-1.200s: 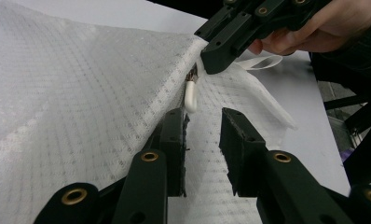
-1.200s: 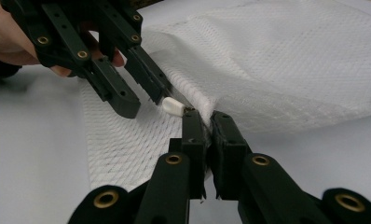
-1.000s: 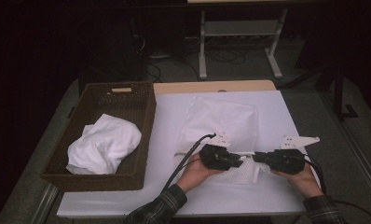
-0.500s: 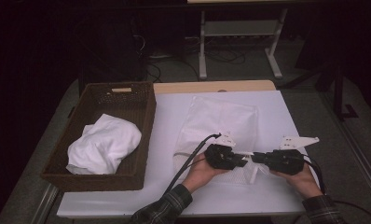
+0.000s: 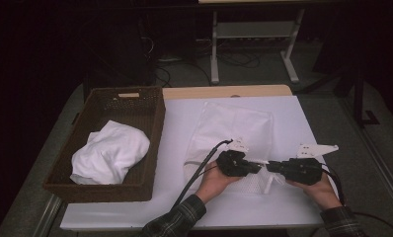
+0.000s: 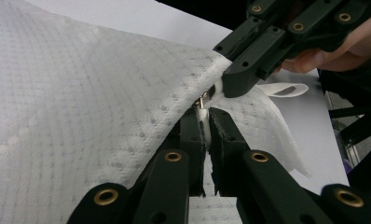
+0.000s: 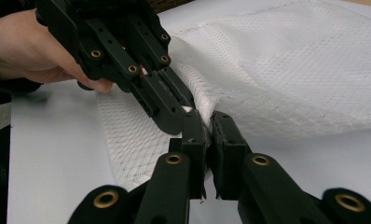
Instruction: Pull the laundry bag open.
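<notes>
The mesh bag (image 6: 81, 116) is cut off by the left edge, and its zipper pull (image 6: 201, 100) is too small to tell clearly.

A dark wicker basket (image 5: 152, 123) sits on the left side of a white bench (image 5: 303, 118). A crumpled white cloth (image 5: 110, 153) lies inside the basket. Beyond the bench's far edge, a white metal stand (image 5: 254, 44) rises from a dim floor with loose cables (image 5: 234, 59).
</notes>
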`<state>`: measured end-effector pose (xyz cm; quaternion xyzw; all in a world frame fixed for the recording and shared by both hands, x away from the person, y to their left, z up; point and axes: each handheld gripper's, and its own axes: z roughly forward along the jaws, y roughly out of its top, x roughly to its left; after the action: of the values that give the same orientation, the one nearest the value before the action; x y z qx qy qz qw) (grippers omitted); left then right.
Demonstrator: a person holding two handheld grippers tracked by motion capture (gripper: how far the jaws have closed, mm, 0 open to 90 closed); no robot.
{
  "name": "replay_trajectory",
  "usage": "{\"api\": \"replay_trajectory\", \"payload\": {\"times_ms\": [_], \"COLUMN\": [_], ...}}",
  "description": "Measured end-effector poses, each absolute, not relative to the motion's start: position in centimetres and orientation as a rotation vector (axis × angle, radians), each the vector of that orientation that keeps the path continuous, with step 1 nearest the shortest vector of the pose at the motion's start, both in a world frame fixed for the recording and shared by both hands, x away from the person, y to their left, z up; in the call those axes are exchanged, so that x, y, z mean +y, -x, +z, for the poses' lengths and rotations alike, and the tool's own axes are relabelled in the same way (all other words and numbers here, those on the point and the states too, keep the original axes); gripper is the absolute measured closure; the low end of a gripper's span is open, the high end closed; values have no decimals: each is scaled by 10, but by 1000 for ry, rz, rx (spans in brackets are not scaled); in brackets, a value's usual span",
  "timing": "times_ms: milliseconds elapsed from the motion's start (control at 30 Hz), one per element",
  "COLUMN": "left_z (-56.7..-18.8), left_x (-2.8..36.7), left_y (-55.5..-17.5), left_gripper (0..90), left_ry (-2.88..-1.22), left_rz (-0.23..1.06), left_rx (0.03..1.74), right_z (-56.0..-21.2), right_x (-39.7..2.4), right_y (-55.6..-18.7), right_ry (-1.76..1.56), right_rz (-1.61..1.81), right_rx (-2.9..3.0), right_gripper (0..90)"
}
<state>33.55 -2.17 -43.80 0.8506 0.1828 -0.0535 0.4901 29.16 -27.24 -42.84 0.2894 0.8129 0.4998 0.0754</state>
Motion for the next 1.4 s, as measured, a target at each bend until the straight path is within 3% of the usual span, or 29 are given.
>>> {"api": "replay_trajectory", "payload": {"times_ms": [433,1400], "left_z": [-440,-436], "left_x": [-20,-9], "left_y": [-339,-339], "left_gripper": [861,863], "left_ry": [-2059,-2094], "left_rz": [-195,-183], "left_rx": [469,469], "right_z": [-429,-433], "right_x": [-273,-280], "right_y": [-293,-297], "right_ry": [-882,-934], "right_rz": [1448,1381], "right_rx": [2437,2416], "right_gripper": [842,843]}}
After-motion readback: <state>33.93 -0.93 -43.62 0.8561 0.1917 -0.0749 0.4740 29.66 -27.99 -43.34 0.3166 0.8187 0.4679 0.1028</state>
